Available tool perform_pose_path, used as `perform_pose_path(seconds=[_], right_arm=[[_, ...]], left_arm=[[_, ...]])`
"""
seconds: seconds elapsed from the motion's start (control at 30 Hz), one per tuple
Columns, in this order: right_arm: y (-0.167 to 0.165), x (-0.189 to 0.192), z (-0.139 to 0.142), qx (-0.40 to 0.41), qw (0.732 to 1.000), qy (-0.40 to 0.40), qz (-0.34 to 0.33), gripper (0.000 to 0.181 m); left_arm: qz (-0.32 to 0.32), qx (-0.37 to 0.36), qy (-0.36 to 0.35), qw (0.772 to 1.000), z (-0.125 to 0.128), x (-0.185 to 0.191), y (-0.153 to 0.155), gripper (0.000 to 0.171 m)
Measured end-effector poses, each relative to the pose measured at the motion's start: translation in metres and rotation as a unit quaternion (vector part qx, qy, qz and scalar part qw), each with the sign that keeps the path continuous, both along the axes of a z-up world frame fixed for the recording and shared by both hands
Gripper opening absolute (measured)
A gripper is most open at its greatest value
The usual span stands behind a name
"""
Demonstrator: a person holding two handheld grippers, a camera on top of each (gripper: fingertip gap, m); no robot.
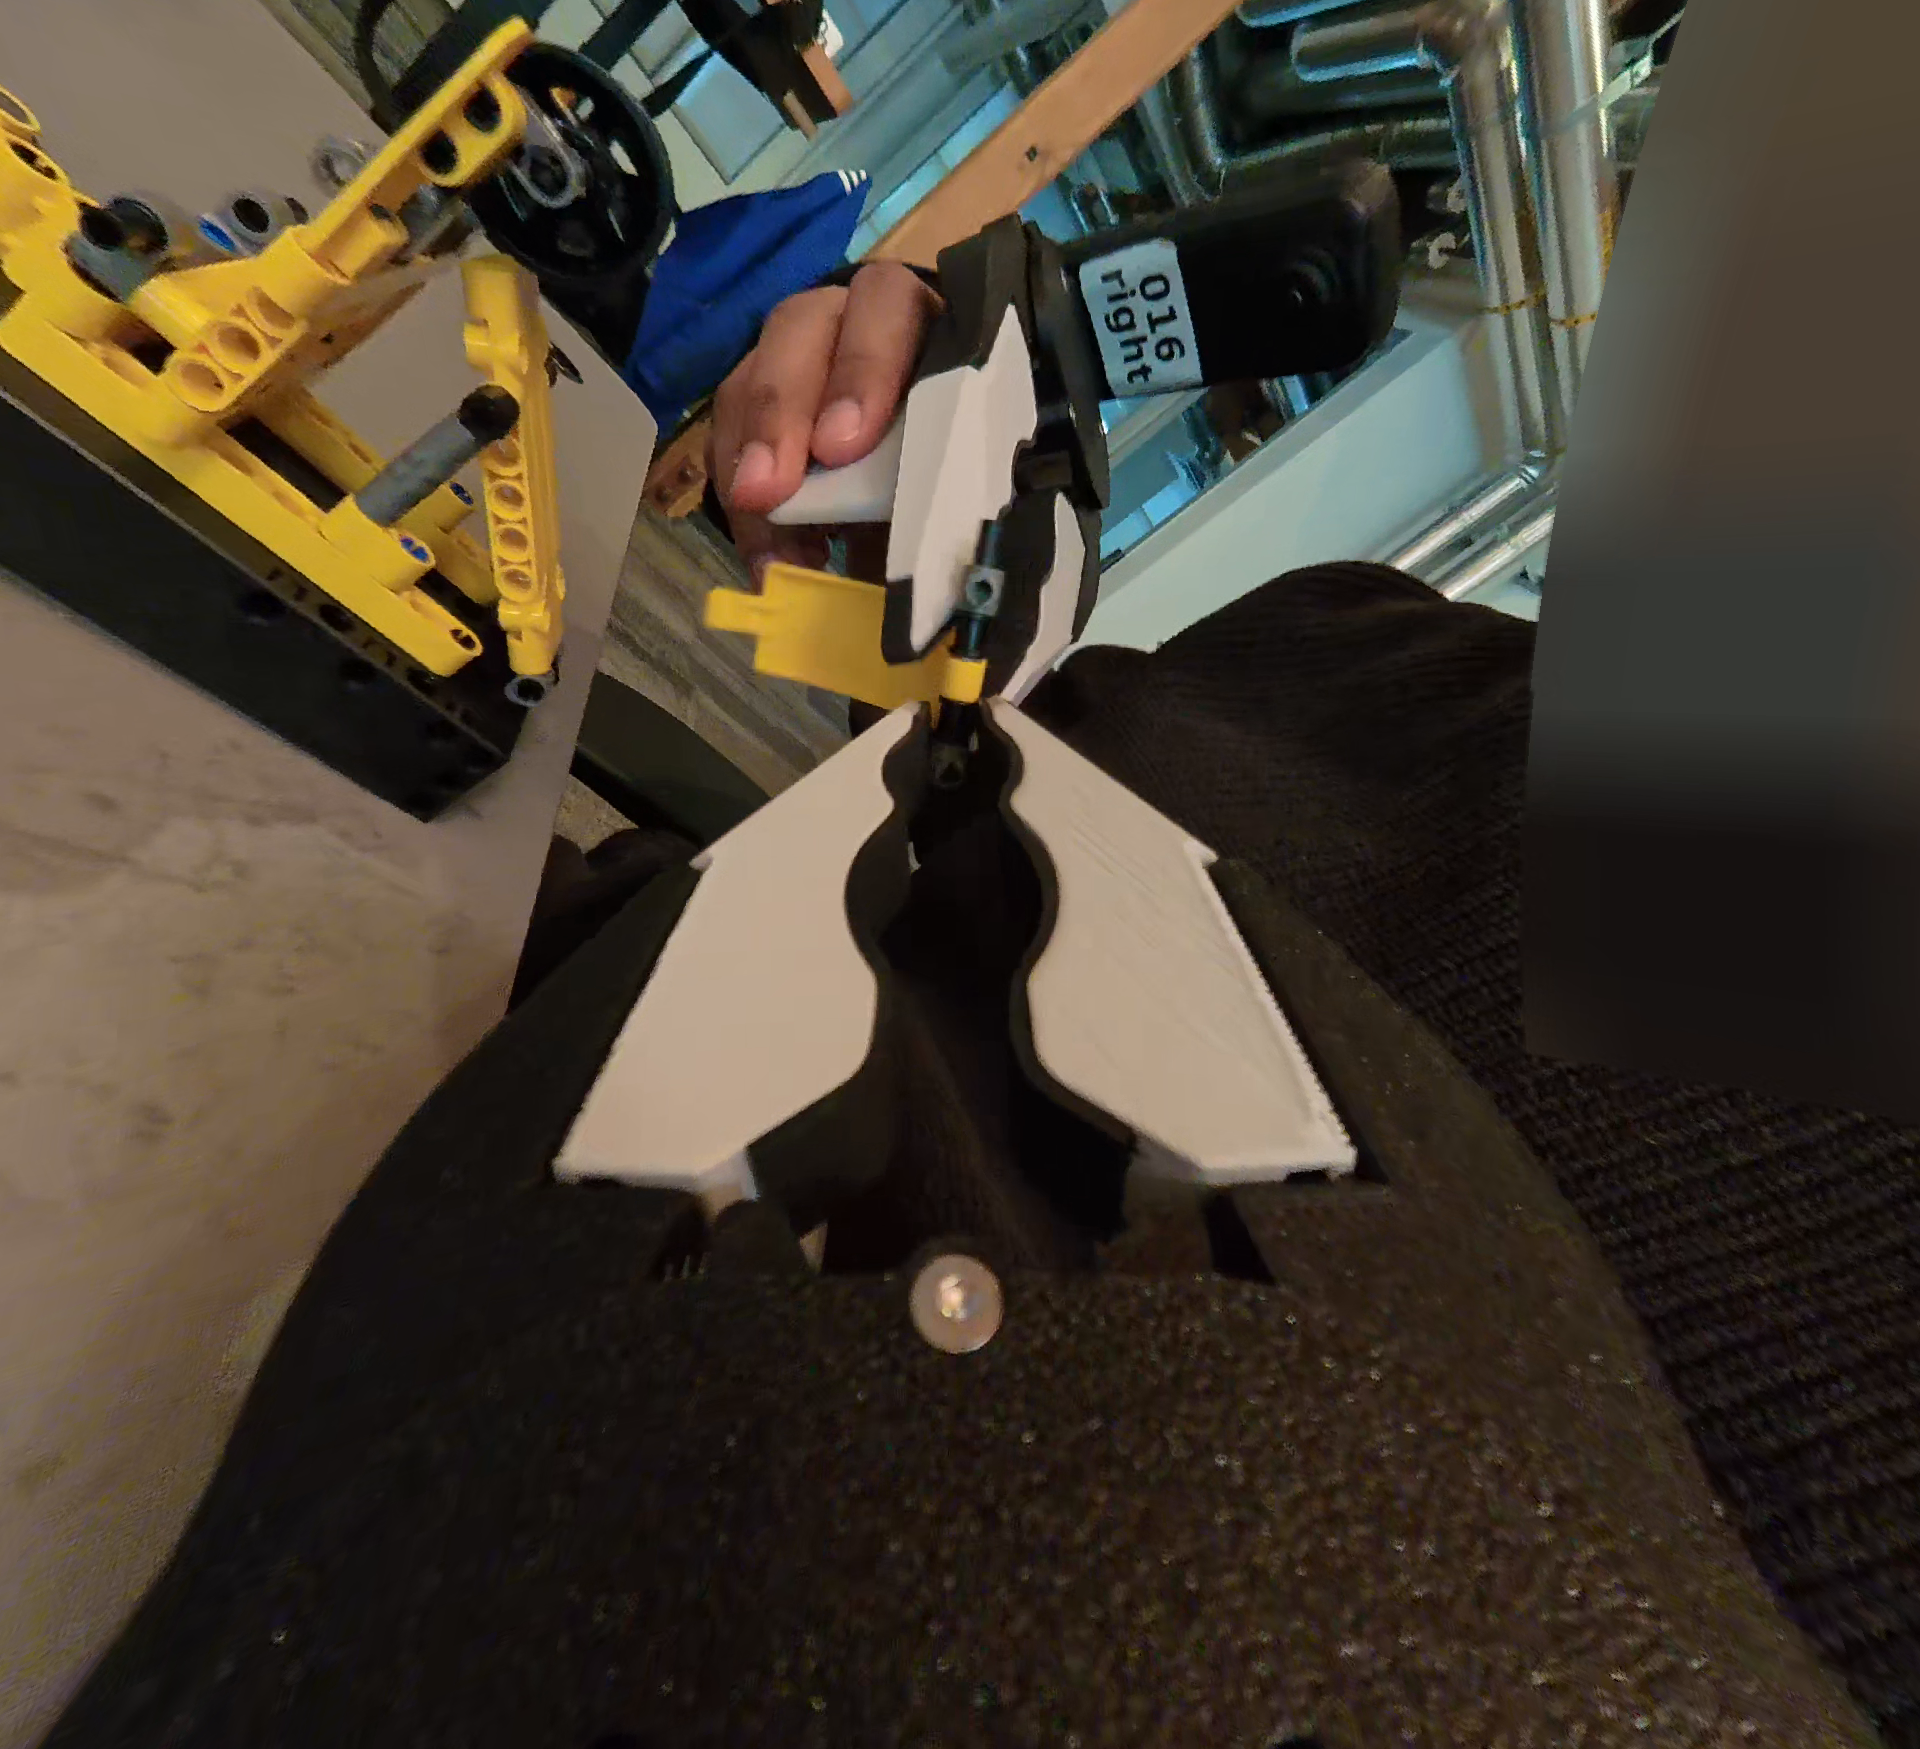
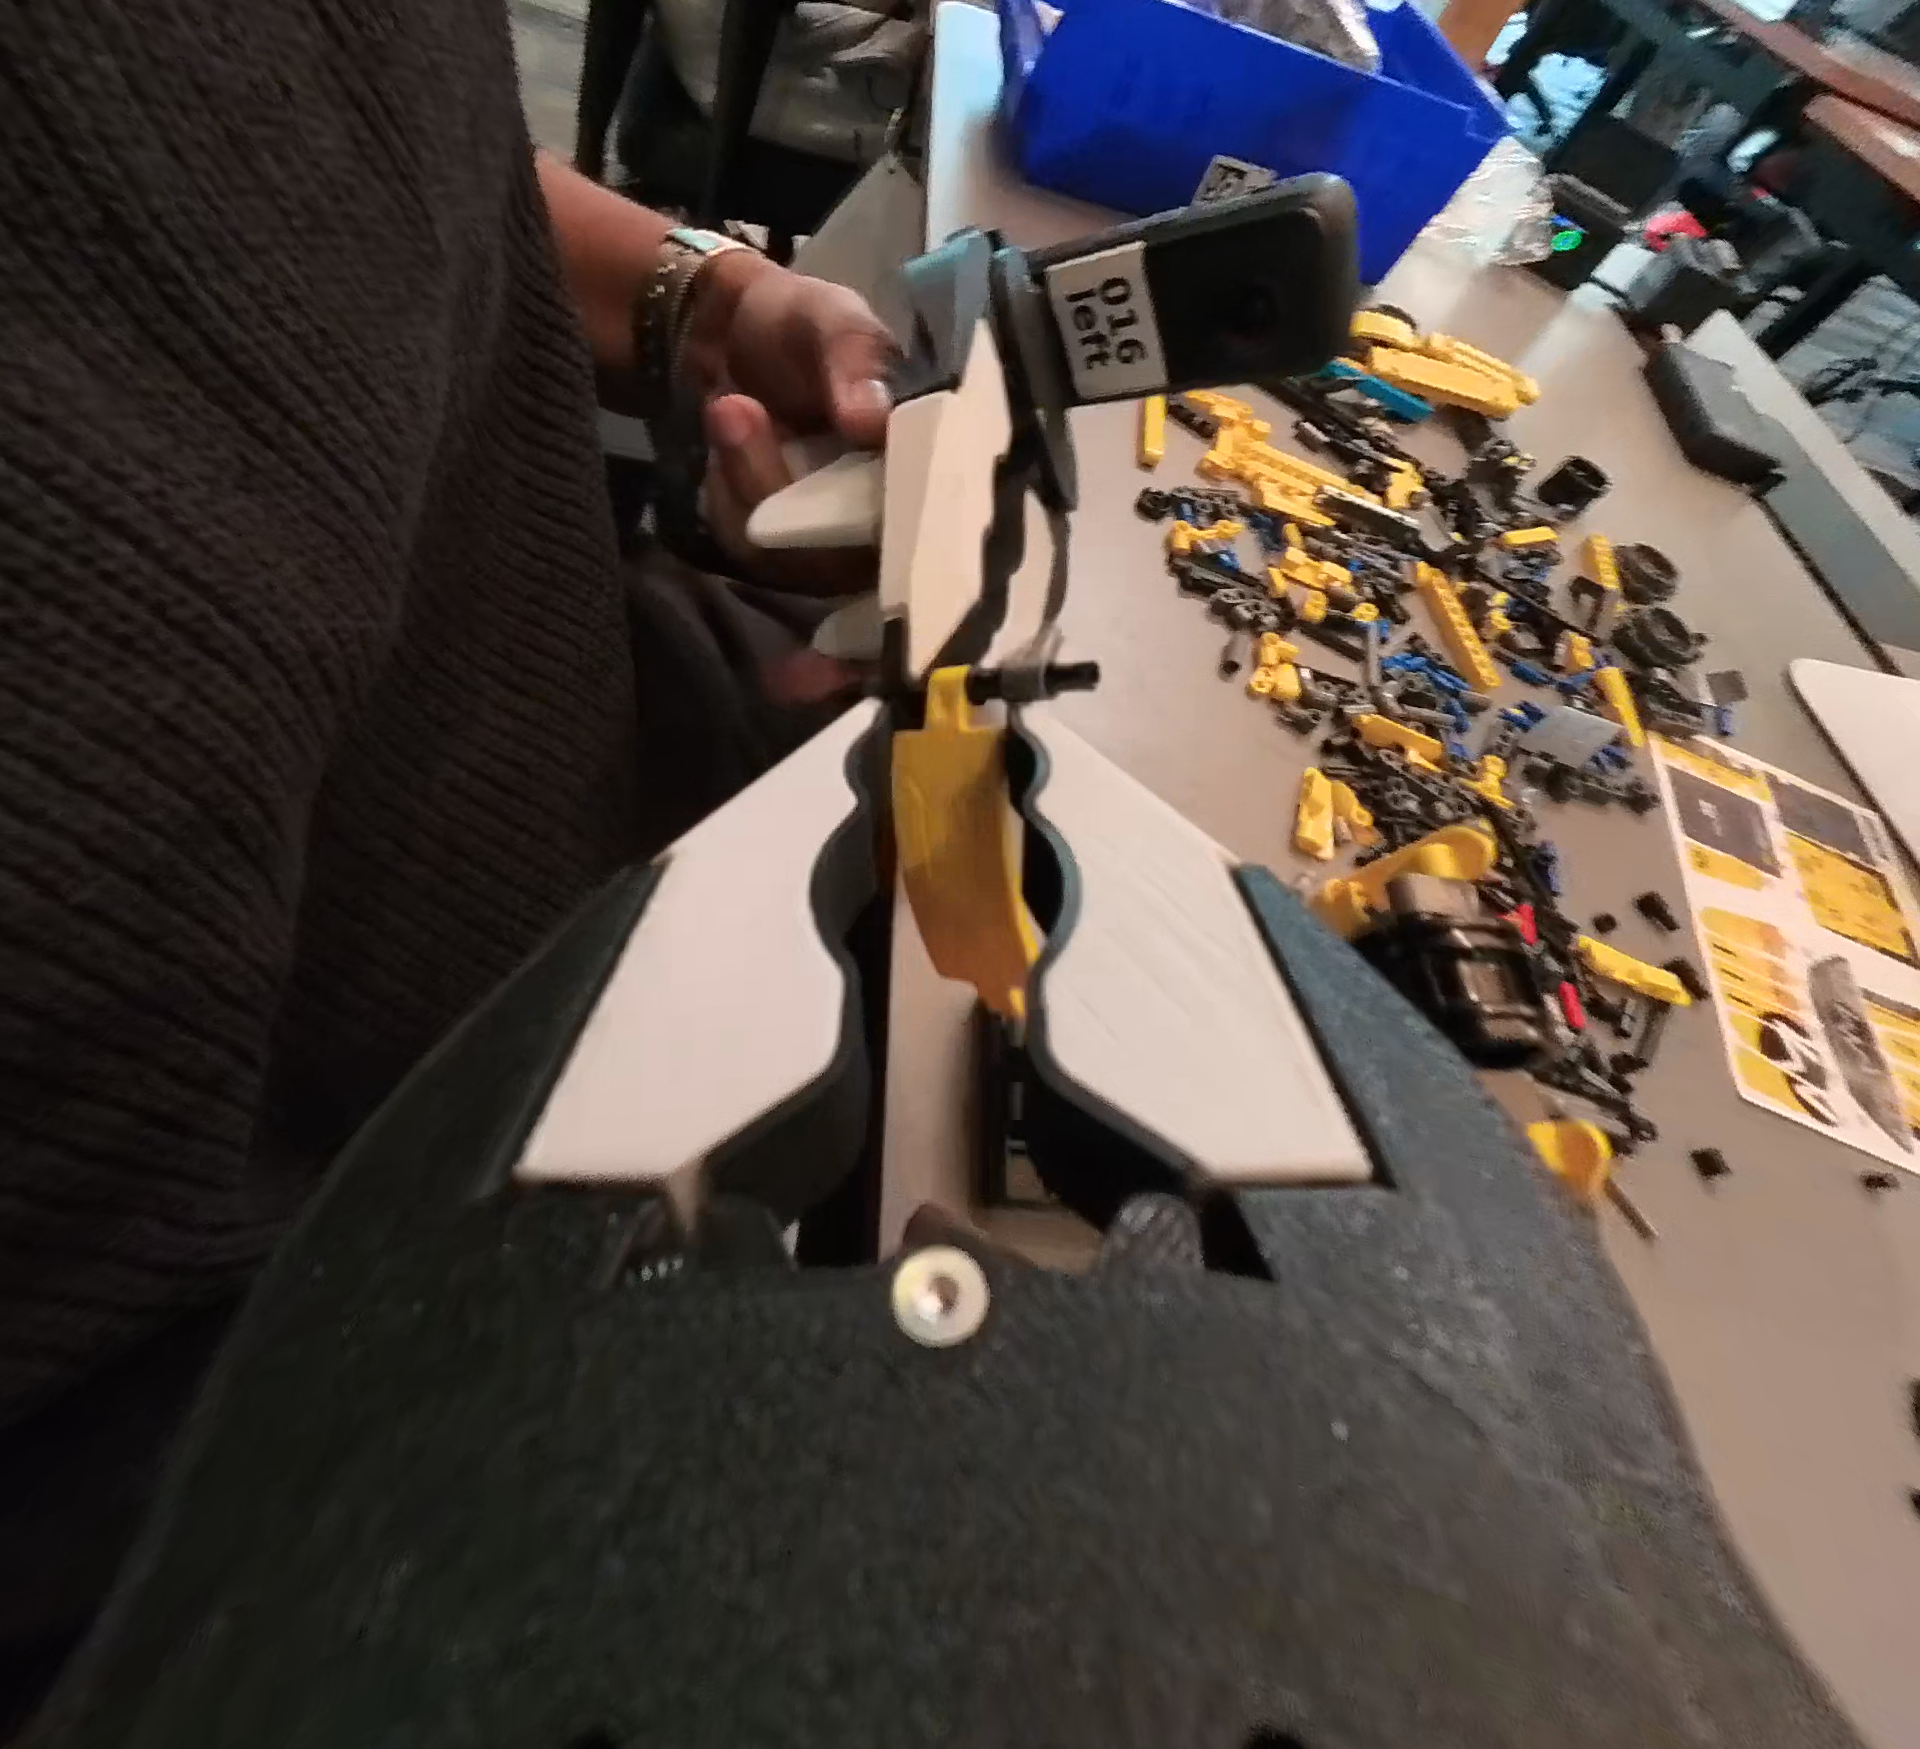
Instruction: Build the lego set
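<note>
Yellow panel: a curved plastic piece [image 2: 961,852] clamped between the right gripper [image 2: 940,712] fingers, lying along their gap toward 6 o'clock in the right wrist view.
Black axle: a thin rod [image 1: 954,723] with a grey collar, pinched at the very tips of the left gripper [image 1: 951,712], whose fingers are closed down onto it.
Meeting point: both grippers are tip to tip in the air, off the counter [image 2: 1174,743] edge and in front of a dark knit sweater [image 2: 260,452]; the axle passes through the panel's end.
Risk, slip: the axle is held only at the fingertips (very little contact), so a sideways push could twist it out.
Risk, drop: anything let go here would likely fall past the counter into the lap.
Risk, misalignment: I judge that angled pressure could jam or pop the joint.
Surroundings: loose parts [image 2: 1455,639] at 3 o'clock; a yellow built frame [image 1: 312,411] at 10 o'clock in the left wrist view.
</note>
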State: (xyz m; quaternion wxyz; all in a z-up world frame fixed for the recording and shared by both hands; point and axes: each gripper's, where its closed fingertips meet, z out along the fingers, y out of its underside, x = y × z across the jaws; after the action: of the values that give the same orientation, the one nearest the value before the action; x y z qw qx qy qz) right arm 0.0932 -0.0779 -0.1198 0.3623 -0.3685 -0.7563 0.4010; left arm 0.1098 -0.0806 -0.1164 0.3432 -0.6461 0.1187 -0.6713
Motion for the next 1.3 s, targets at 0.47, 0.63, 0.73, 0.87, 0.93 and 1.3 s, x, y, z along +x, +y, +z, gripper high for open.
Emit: perform_pose_path(seconds=[0.47, 0.63, 0.73, 0.87, 0.93, 1.3], right_arm=[[0.018, -0.015, 0.012, 0.143, 0.967, 0.177, -0.119, 0.075], [0.009, -0.013, 0.024, 0.025, 0.981, 0.182, -0.067, 0.074], [0.005, -0.012, 0.025, 0.007, 0.983, 0.179, -0.048, 0.065], [0.003, -0.012, 0.023, 0.006, 0.984, 0.172, -0.041, 0.058], [0.004, -0.012, 0.023, 0.011, 0.985, 0.167, -0.042, 0.058], [0.019, -0.008, 0.029, -0.044, 0.984, 0.155, -0.080, 0.058]], left_arm=[[0.050, -0.062, -0.134, 0.988, 0.016, -0.021, 0.019, 0.006], [0.008, -0.057, -0.132, 0.990, 0.021, -0.008, 0.006, 0.005], [-0.011, -0.053, -0.128, 0.990, 0.023, 0.001, 0.000, 0.006], [-0.014, -0.054, -0.134, 0.989, 0.023, 0.001, 0.001, 0.005], [-0.011, -0.050, -0.128, 0.990, 0.023, 0.001, 0.002, 0.006], [0.059, -0.001, -0.090, 0.994, 0.025, -0.023, 0.011, 0.027]])
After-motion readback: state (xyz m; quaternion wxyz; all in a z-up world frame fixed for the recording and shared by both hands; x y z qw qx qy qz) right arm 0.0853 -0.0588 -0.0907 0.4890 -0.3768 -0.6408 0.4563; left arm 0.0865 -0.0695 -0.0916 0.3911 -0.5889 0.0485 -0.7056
